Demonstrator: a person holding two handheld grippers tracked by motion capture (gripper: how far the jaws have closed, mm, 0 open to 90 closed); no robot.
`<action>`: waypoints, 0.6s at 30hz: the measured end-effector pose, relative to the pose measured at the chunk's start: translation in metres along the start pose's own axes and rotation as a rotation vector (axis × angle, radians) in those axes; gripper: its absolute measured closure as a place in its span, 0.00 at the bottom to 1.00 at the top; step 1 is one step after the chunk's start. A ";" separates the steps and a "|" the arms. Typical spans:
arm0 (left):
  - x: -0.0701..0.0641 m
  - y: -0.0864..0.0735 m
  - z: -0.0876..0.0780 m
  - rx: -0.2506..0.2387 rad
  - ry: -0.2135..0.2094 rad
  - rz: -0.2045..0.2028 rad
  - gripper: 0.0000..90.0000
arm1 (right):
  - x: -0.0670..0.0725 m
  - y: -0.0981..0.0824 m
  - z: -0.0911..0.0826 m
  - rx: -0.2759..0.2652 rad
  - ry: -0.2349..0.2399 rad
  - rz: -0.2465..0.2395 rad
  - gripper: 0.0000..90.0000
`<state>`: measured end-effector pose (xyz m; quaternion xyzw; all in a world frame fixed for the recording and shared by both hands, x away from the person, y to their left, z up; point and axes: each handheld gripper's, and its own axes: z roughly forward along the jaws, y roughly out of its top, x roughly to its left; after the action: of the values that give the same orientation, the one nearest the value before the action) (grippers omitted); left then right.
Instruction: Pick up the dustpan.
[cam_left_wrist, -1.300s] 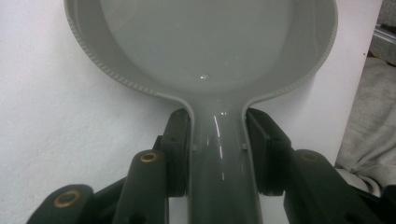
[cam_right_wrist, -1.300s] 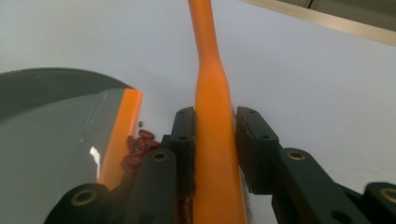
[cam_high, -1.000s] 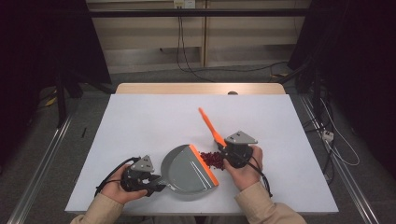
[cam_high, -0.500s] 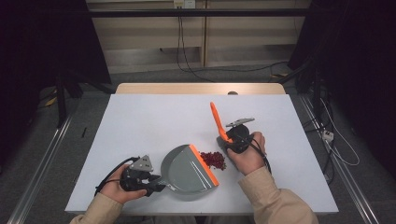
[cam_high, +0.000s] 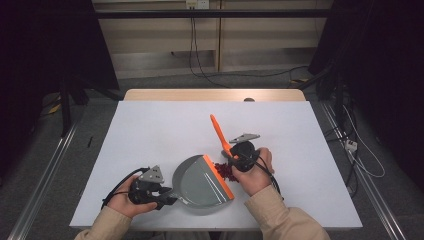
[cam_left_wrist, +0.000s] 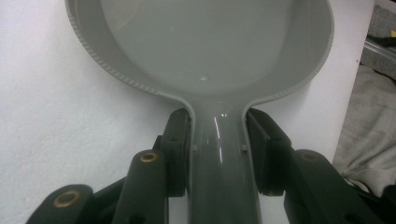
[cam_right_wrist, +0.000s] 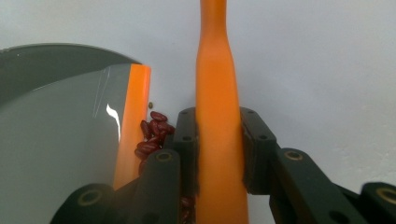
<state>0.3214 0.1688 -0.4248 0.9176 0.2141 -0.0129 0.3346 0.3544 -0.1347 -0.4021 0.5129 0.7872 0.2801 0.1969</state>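
Observation:
A grey dustpan (cam_high: 196, 184) with an orange lip (cam_high: 218, 176) lies flat near the table's front edge. My left gripper (cam_high: 166, 198) is shut on its grey handle (cam_left_wrist: 218, 154), a pad pressing each side. A small heap of dark red beans (cam_high: 226, 170) lies on the table against the lip. My right gripper (cam_high: 232, 156) stands just right of the beans, shut on the orange handle of a brush (cam_high: 219, 134) that slants up and away. In the right gripper view the orange handle (cam_right_wrist: 217, 93) runs between the pads and the beans (cam_right_wrist: 154, 135) lie beside the lip (cam_right_wrist: 133, 116). The brush's head is hidden.
The white table top (cam_high: 150, 130) stretches wide behind and to both sides of the dustpan. Its front edge runs just below the hands. Beyond the table lie floor, cables (cam_high: 200, 60) and dark stands.
My right gripper with the brush swung away from the dustpan, then came back left toward the beans, and the handle again leans left. The left gripper and dustpan have stayed put.

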 end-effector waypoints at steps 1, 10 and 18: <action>0.000 0.000 0.000 0.002 0.001 0.001 0.70 | 0.000 0.000 0.001 -0.002 0.011 0.009 0.80; 0.000 0.001 0.001 0.004 -0.002 0.002 0.70 | 0.007 0.001 0.001 -0.015 0.039 0.049 0.80; 0.000 0.001 0.001 0.003 -0.003 -0.005 0.70 | 0.018 0.007 0.005 -0.007 0.080 0.065 0.80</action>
<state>0.3223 0.1680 -0.4248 0.9176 0.2158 -0.0152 0.3336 0.3548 -0.1146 -0.4014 0.5258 0.7764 0.3096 0.1579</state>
